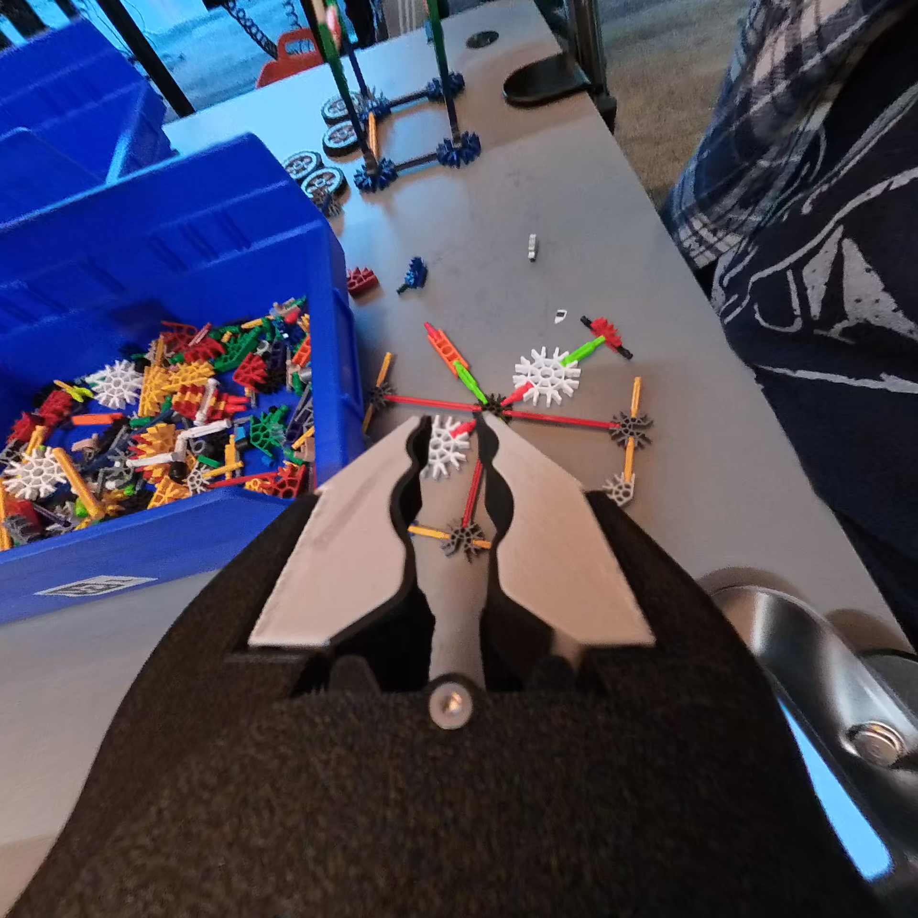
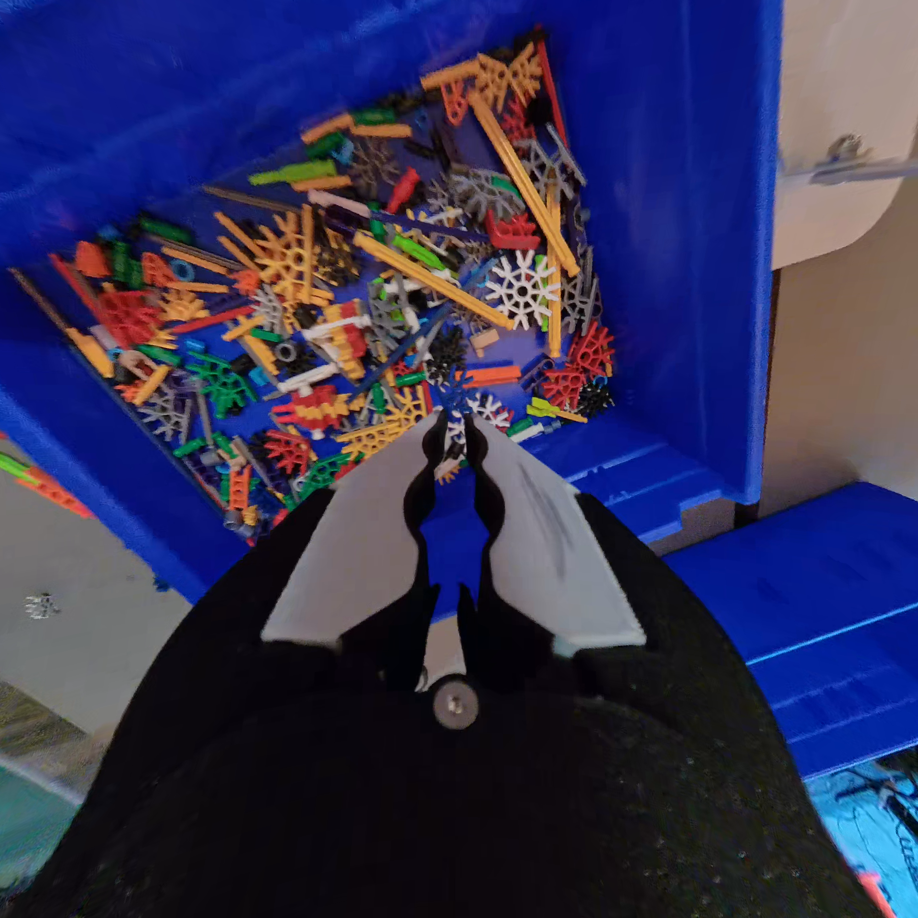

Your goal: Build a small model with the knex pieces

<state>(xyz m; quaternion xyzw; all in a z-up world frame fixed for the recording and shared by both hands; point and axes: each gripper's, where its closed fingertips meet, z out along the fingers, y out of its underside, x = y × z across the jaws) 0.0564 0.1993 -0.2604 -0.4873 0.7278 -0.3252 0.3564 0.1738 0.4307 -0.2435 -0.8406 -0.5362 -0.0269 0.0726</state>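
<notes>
1. Two claws show, one per view. The left claw (image 1: 449, 422) hangs over the grey counter (image 1: 497, 238), its fingers narrowly apart and holding nothing.
2. Between its tips lie a white snowflake connector (image 1: 444, 447) and a red rod (image 1: 472, 492) of a flat rod frame (image 1: 497, 410), which rests near the counter's right edge.
3. A second white connector (image 1: 546, 375) lies just beyond the frame's hub.
4. A blue bin (image 1: 198, 238) of mixed pieces stands by the left edge.
5. The right claw (image 2: 453, 417) is over the same bin (image 2: 670, 198), fingers nearly closed; a blue connector (image 2: 454, 392) sits at the tips, but whether it is gripped cannot be told.
</notes>
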